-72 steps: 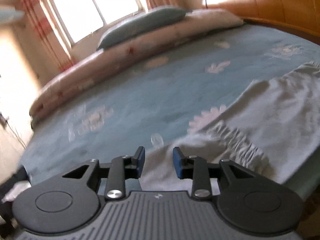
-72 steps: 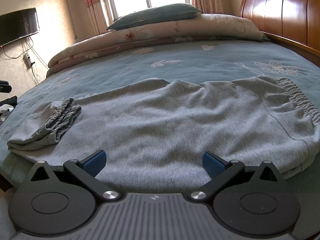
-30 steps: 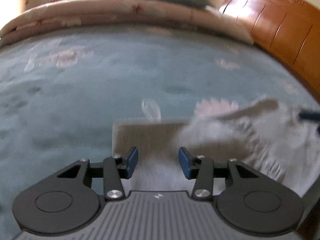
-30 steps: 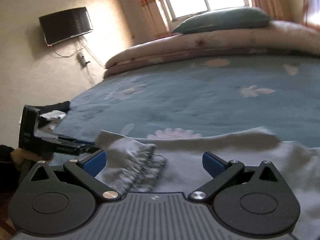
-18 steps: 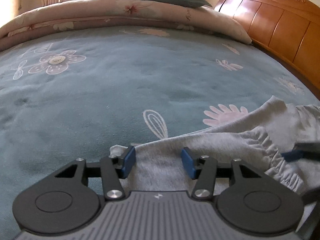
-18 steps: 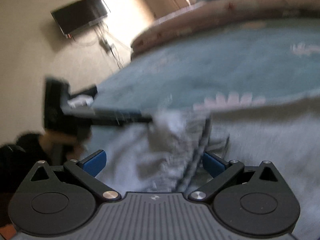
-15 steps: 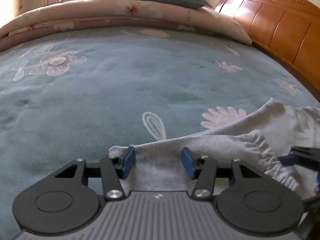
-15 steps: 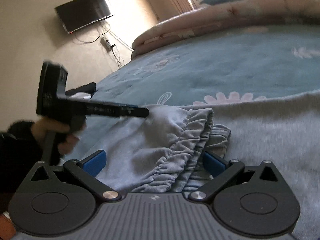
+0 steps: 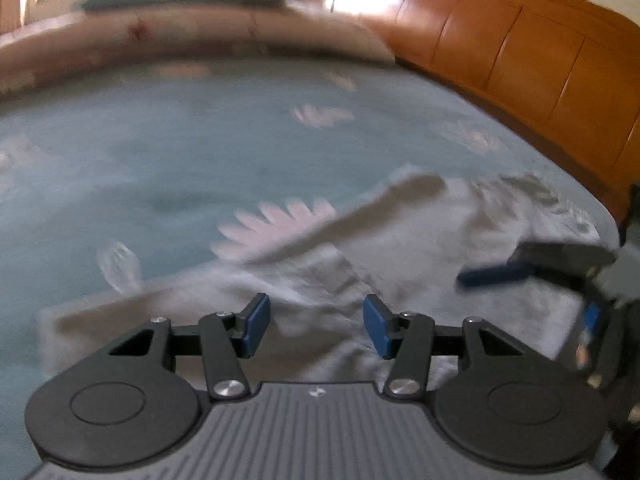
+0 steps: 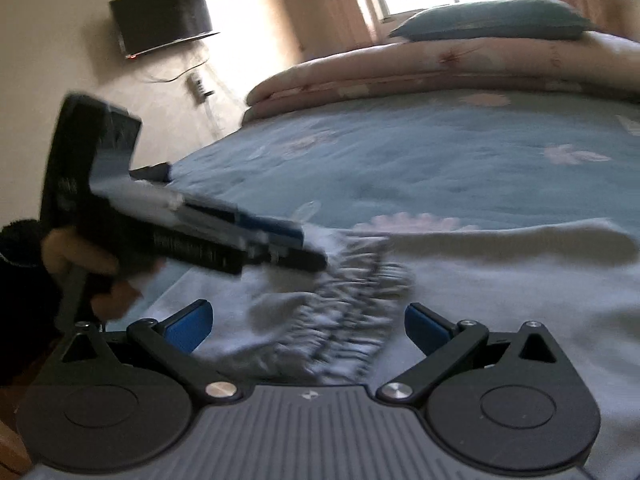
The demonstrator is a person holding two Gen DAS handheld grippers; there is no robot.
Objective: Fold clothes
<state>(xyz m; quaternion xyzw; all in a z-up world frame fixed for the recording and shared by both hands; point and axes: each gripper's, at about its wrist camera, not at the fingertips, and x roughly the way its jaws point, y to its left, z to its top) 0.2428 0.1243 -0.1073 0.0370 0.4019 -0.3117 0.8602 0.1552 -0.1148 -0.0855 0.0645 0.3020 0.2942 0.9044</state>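
Garment: grey soft sweatpants (image 9: 472, 248) lie flat on the blue flowered bed (image 9: 200, 152) (frames blurred)
Left hand-held gripper (image 9: 316, 326): spread, empty, over the fabric
Right hand-held gripper (image 10: 306, 326): spread wide above the gathered cuff (image 10: 352, 304)

R gripper (image 10: 306, 326) open over grey pants (image 10: 500, 280), L gripper (image 10: 308, 246) near cuff
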